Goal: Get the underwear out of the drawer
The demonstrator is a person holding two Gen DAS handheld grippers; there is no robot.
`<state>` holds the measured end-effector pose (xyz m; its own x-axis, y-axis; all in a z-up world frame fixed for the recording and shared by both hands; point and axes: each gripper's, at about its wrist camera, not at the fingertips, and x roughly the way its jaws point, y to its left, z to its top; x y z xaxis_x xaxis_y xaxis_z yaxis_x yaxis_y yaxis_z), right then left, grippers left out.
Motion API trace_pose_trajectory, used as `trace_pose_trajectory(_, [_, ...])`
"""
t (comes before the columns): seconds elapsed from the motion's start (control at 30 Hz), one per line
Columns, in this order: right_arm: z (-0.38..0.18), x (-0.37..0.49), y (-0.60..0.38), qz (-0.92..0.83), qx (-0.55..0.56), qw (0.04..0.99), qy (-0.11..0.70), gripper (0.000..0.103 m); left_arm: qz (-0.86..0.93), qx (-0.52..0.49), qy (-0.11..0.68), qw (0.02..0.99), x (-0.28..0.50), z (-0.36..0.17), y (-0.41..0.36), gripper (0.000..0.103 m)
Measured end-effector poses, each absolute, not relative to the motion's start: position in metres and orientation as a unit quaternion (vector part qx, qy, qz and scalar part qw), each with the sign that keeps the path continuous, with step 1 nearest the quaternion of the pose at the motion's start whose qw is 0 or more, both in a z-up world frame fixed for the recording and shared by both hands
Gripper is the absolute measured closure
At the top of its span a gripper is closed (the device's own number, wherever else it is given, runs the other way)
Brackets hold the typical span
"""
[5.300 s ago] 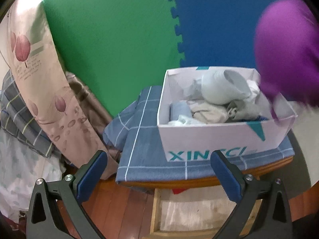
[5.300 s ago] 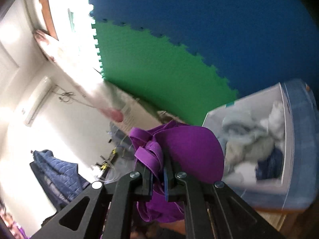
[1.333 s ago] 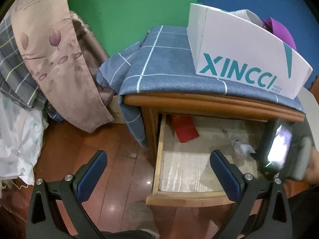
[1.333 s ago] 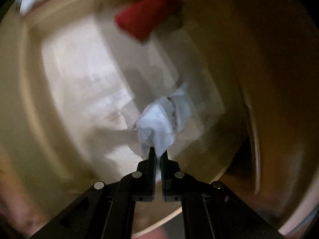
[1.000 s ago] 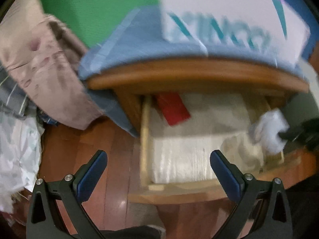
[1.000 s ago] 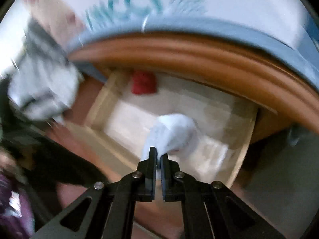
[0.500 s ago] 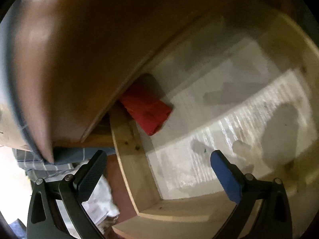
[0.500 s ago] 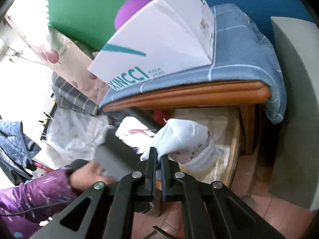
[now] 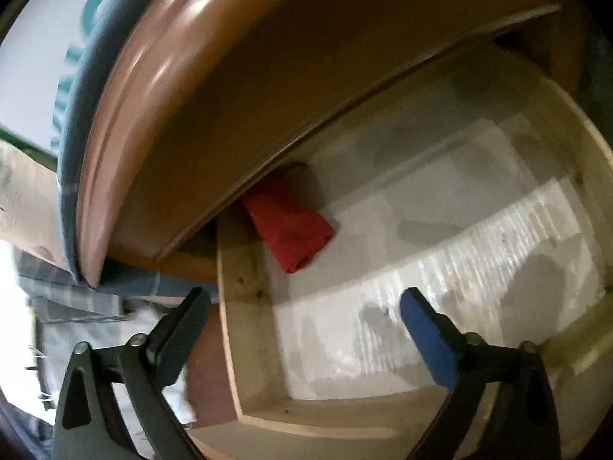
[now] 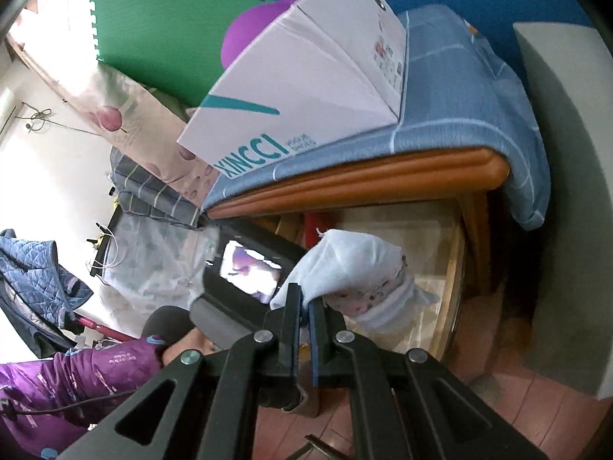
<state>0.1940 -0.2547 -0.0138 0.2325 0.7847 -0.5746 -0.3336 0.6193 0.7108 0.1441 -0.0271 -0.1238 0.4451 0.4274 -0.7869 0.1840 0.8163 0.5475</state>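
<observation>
Underwear (image 10: 356,268), white: clamped in shut right claw (image 10: 304,303), clear of drawer (image 9: 245,306). Left claw (image 9: 302,329), jaws just narrowing slightly, wide, empty, nearing red piece (image 9: 291,230) in back left corner; next, grasp.

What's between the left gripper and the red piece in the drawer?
Nothing visible. The left gripper, whose jaws have just been closing slightly, is open and empty above the drawer. The red garment lies at the back corner, its far end tucked under the nightstand top.
</observation>
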Motion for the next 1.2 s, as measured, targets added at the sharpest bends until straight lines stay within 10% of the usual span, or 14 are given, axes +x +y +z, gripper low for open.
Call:
trace_pose_trajectory(0.23, [-0.026,0.197,-0.238,0.378,0.233,0.738,0.509,0.099,0.073,0.207,0.577,0.787,0.145,-0.129,0.012,0.029])
trace_pose_trajectory(0.67, [-0.069,0.207,-0.129,0.313,0.000,0.746,0.587,0.095,0.114,0.142,0.545,0.818,0.104,-0.054,0.087,0.024])
trace_pose_trajectory(0.73, [-0.056,0.206,-0.101,0.312,-0.059,0.769,0.555,0.085,0.127,0.119,0.534,0.828,0.101,-0.040,0.102,0.024])
trace_pose_trajectory(0.8, [-0.052,0.208,-0.059,0.330,-0.109,0.768,0.539,0.052,0.143,0.096,0.514,0.840,0.097,-0.022,0.116,0.022])
trace_pose_trajectory(1.2, [-0.169,0.214,0.133,0.301,-0.454,0.736,0.403,0.042,0.177,0.037,0.485,0.856,0.077,-0.008,0.181,0.014])
